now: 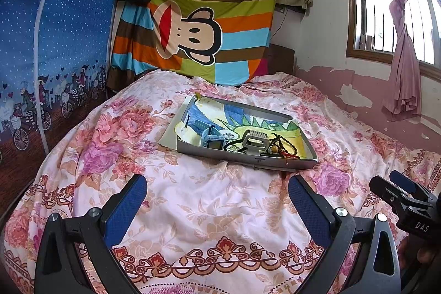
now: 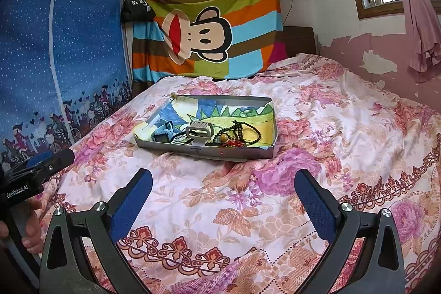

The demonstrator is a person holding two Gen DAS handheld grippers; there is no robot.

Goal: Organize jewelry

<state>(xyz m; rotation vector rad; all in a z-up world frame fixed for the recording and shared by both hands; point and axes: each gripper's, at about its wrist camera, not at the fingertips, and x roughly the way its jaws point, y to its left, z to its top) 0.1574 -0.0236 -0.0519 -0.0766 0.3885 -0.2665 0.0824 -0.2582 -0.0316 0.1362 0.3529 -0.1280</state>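
Bedroom, flowered bedspread (image 1: 209,200). Tray (image 2: 242,153) near middle keeps beads (image 2: 242,131) and watches (image 2: 165,132) together. Left gripper (image 1: 217,197) and right gripper (image 2: 223,192) both wide apart, empty, hover well short of tray, ready to reach.

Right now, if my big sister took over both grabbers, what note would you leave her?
Left hand-held gripper: open, empty, over the flowery bedspread, short of the tray.
Right hand-held gripper: open, empty, also short of the tray.
Tray: on the bed ahead. The dark bead necklace, a red piece beside it, a grey clip and a small blue-grey item lie jumbled at its near end.
Done: nothing sorted yet.
Left: pick the pieces apart and arrange them.
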